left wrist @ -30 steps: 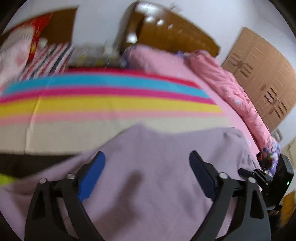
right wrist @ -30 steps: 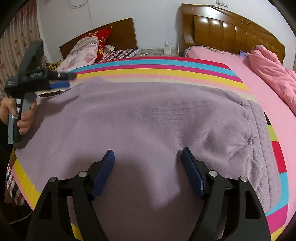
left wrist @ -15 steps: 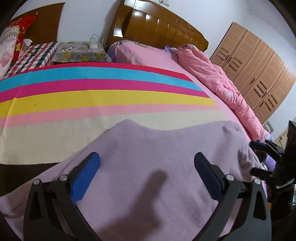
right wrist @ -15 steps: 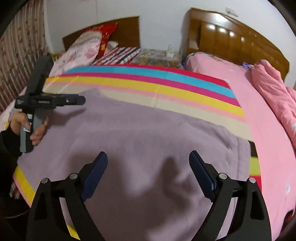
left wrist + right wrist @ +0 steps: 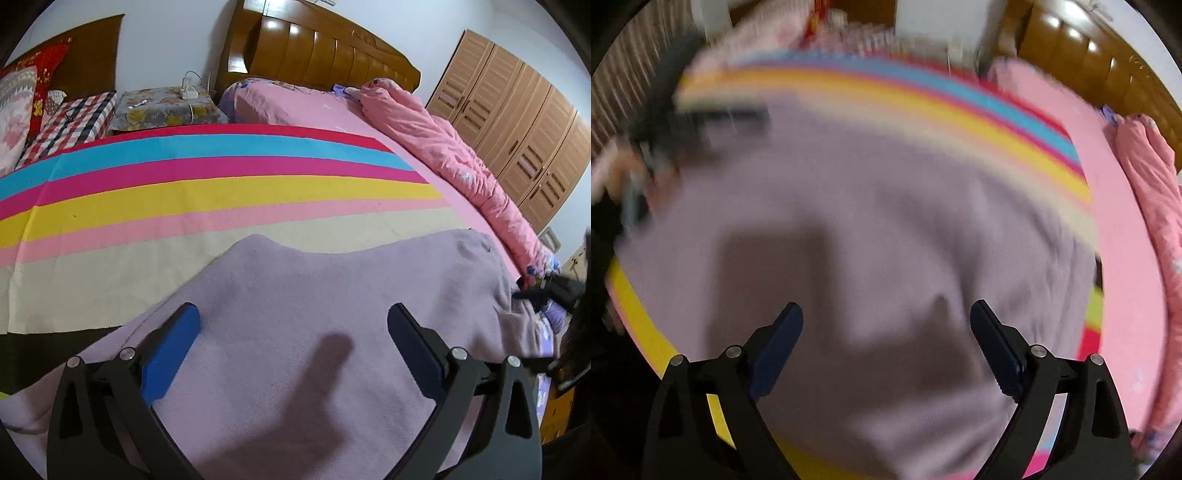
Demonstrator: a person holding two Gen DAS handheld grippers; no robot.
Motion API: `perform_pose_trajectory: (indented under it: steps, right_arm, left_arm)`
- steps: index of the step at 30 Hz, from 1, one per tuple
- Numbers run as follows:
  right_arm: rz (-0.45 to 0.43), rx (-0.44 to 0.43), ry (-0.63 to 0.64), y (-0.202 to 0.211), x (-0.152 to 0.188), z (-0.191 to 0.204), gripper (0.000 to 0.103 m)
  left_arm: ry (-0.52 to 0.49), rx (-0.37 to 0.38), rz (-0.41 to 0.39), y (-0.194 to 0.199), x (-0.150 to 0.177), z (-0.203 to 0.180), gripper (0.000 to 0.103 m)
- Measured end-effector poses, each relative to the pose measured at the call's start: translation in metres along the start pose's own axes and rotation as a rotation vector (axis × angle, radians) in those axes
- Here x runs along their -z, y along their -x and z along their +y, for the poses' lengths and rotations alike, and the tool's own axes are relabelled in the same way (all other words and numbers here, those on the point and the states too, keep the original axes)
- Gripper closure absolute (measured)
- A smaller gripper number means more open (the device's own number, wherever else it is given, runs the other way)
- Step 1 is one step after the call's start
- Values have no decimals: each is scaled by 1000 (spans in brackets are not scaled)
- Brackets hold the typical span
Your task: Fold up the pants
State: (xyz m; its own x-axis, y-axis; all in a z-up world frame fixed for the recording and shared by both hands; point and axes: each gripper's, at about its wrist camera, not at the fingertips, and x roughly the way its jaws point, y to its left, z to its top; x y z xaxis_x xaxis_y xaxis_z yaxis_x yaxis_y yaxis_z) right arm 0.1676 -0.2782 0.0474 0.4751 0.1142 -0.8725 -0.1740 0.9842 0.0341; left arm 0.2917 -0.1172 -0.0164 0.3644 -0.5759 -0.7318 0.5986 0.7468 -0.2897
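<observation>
While the bed (image 5: 332, 122) with its wooden headboard (image 5: 317, 51) fills most of both views, a striped sheet (image 5: 207, 192) in red, blue, magenta, yellow, pink and cream bands covers its near half, and a plain pink sheet (image 5: 1115, 229) covers the far side. Along that far side lies a bunched pink quilt (image 5: 458, 158), with a louvred wooden wardrobe (image 5: 524, 122) behind it. Spread flat on the striped sheet, nearest both cameras, are the lilac pants (image 5: 332, 314), a soft knitted garment whose upper edge rises to a rounded hump in the left wrist view; in the blurred right wrist view a small pinched peak of cloth stands between the right fingers. A bedside table (image 5: 166, 107) under a floral cloth carries a white power strip, and pillows (image 5: 22, 92) are stacked at far left. The left gripper (image 5: 293, 326) hangs above the pants with its blue-padded fingers (image 5: 173, 347) spread wide, nothing between them. The right gripper (image 5: 886, 325) is likewise released, its jaws having just been opening; its pads do not press the cloth.
</observation>
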Motion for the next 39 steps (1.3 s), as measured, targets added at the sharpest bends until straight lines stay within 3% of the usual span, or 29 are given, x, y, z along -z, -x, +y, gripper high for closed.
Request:
perform_pose_trajectory:
  steps: [3,6,8,10,14,17,19,20,23,25,32,34,37,38,39]
  right_arm:
    - [-24,42,46,-18,-26,11,15]
    - [49,51,35,-50,-35,5,15]
    - [102,86,41,-71,-26,-7,10]
    - [104,14,-51,-70,-17,-23,8]
    - [106,117,-37,-42,1,-14,9]
    - [46,-10,-86,-18,19,-9,8]
    - [132,35,-87,-36,43,-11,7]
    - [72,48,-65,-36,54,-10,5]
    - [65,63,-102,-33,56,-13,5]
    - [53,149,-107,-27,59,-2,6]
    - [-28,86,-104,-23,92,7,4]
    - [-3,132,-94,-23,87,15,5]
    - [-10,232,-107,-16,70,22,5]
    - [-52,285,-111,-8,64,21,5]
    - [-114,309,-112,2,57,29,5]
  left_arm:
    - [-10,-13,4,-1,1,0,2]
    - [-17,-22,7,-3,1,-1,2]
    - [-16,-21,7,-3,1,0,2]
    - [-16,-20,7,-3,1,-1,2]
    - [-17,-24,8,-3,0,-2,2]
    - [-20,-26,9,-3,1,-2,2]
    - [-27,-36,12,-4,0,-3,2]
    - [-29,-39,13,-4,0,-4,2]
    - [-29,-40,14,-5,1,-4,2]
    - [-29,-40,14,-5,1,-3,2]
    - [-45,-63,21,-8,1,-5,2]
    - [-55,-76,25,-9,0,-6,2]
    - [-75,-144,28,-5,2,-11,2]
    - [-55,-239,-1,11,6,-11,3]
    - [-31,-242,-51,31,10,-13,3]
